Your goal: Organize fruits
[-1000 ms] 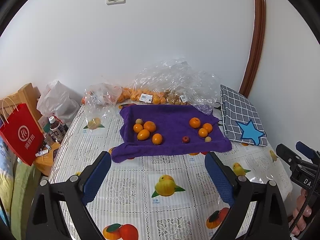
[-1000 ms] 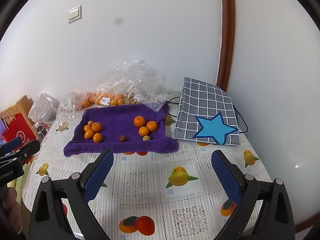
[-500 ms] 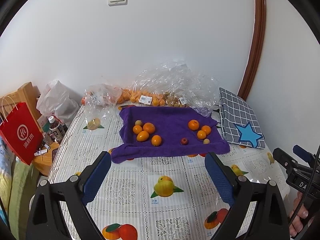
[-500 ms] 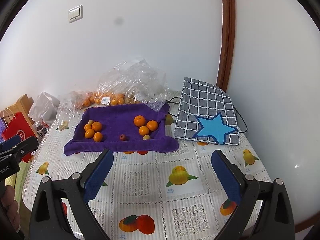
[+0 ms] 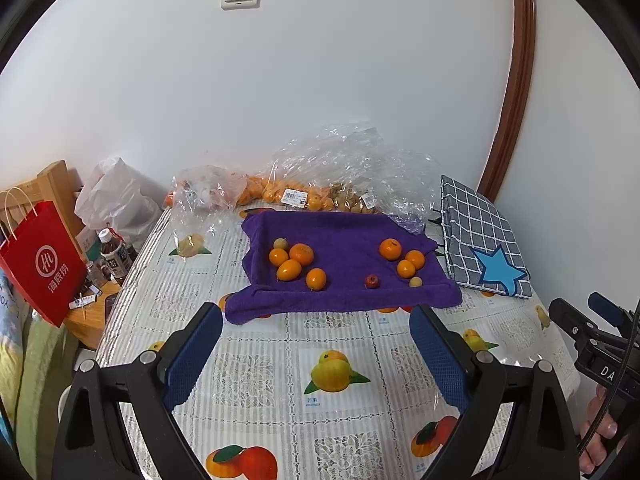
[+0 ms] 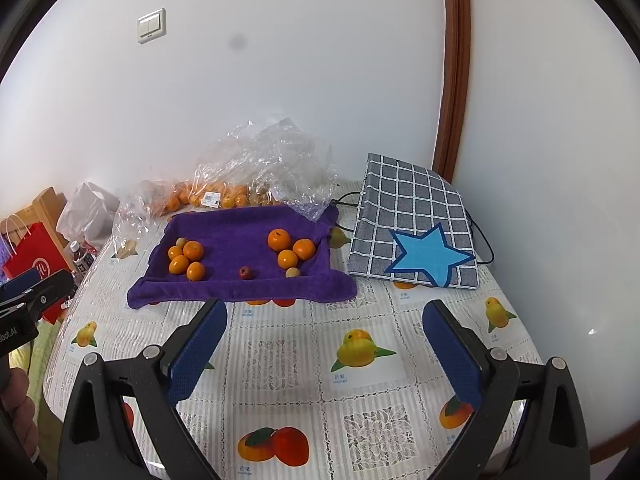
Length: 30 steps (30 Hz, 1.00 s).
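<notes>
Both grippers hover over the near tablecloth, fingers spread wide and empty: left gripper [image 5: 316,344]; right gripper [image 6: 326,338]; the purple towel [image 5: 344,236] lies straight ahead, well beyond; on it the red fruit [image 6: 245,272] sits between two orange clusters, roughly equally far from each.

1. Off to my left stands a red paper bag [image 5: 42,262] with a white circled logo and three Chinese characters I read as 海底捞.
2. My right gripper's body [image 5: 608,364] carries white letters "DA", cut off at the edge.
3. My left gripper's body [image 6: 18,330] reads "bot.AI", its start cut off.
4. The white price label [image 5: 294,197] on the plastic bag of oranges [image 5: 280,190] is too small for me to read.
</notes>
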Each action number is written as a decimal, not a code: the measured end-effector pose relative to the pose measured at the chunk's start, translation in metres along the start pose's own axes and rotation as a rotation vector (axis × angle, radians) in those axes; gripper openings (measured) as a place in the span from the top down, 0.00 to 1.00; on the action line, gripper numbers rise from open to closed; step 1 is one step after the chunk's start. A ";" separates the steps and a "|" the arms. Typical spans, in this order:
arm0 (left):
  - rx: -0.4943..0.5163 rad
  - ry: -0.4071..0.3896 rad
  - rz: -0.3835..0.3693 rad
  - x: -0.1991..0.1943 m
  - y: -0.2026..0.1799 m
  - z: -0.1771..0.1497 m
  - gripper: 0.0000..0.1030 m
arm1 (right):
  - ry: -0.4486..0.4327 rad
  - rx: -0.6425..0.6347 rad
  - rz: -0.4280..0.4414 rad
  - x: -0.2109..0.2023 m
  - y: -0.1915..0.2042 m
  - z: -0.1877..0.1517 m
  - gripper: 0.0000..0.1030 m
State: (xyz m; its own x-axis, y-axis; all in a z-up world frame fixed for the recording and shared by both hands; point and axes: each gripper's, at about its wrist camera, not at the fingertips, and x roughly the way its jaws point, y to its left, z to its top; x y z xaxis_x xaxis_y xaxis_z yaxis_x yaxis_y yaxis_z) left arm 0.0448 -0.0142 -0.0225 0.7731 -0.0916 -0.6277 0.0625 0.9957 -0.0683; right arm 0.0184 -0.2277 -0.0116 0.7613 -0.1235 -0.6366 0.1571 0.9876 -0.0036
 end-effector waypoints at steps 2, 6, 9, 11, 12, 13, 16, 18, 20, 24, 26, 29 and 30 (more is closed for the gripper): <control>0.002 0.001 0.001 0.000 0.000 0.000 0.08 | -0.001 0.001 -0.001 0.000 0.000 -0.001 0.06; -0.002 -0.002 0.001 0.000 0.001 -0.001 0.08 | 0.003 0.005 -0.001 0.000 0.001 -0.001 0.06; -0.003 -0.001 0.000 0.000 0.001 0.000 0.08 | 0.004 0.005 0.002 -0.001 0.001 -0.001 0.06; -0.002 -0.002 0.000 -0.001 0.003 -0.001 0.08 | 0.005 0.001 0.005 0.000 0.001 -0.001 0.06; -0.002 -0.002 -0.001 0.000 0.001 0.000 0.08 | 0.005 -0.003 0.005 0.000 0.001 -0.001 0.06; -0.001 -0.001 0.000 -0.001 0.003 0.000 0.08 | 0.003 -0.006 0.005 0.000 0.001 -0.001 0.06; -0.004 -0.001 0.001 -0.001 0.002 0.000 0.08 | 0.003 -0.008 0.006 0.000 0.001 -0.001 0.06; -0.005 -0.001 -0.001 0.000 0.001 0.000 0.08 | 0.003 -0.007 0.007 0.000 0.001 -0.001 0.06; -0.004 -0.001 0.001 0.000 0.001 0.000 0.08 | 0.003 -0.008 0.007 0.000 0.001 -0.001 0.06; -0.006 -0.001 0.000 0.000 0.002 0.000 0.08 | 0.002 -0.011 0.008 0.000 0.001 -0.001 0.06; -0.006 -0.001 0.000 0.000 0.002 0.000 0.07 | 0.003 -0.012 0.007 0.000 0.002 -0.001 0.06; -0.005 -0.002 0.001 0.000 0.002 0.000 0.08 | 0.005 -0.011 0.010 0.000 0.002 -0.002 0.06; -0.007 -0.003 0.002 0.000 0.002 0.000 0.07 | 0.006 -0.012 0.010 0.000 0.002 -0.002 0.06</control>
State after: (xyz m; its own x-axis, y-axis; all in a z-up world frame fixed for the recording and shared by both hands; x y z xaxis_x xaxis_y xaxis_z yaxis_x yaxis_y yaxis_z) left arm 0.0449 -0.0122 -0.0227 0.7748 -0.0896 -0.6259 0.0567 0.9958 -0.0724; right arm 0.0174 -0.2254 -0.0129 0.7591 -0.1130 -0.6411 0.1421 0.9898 -0.0062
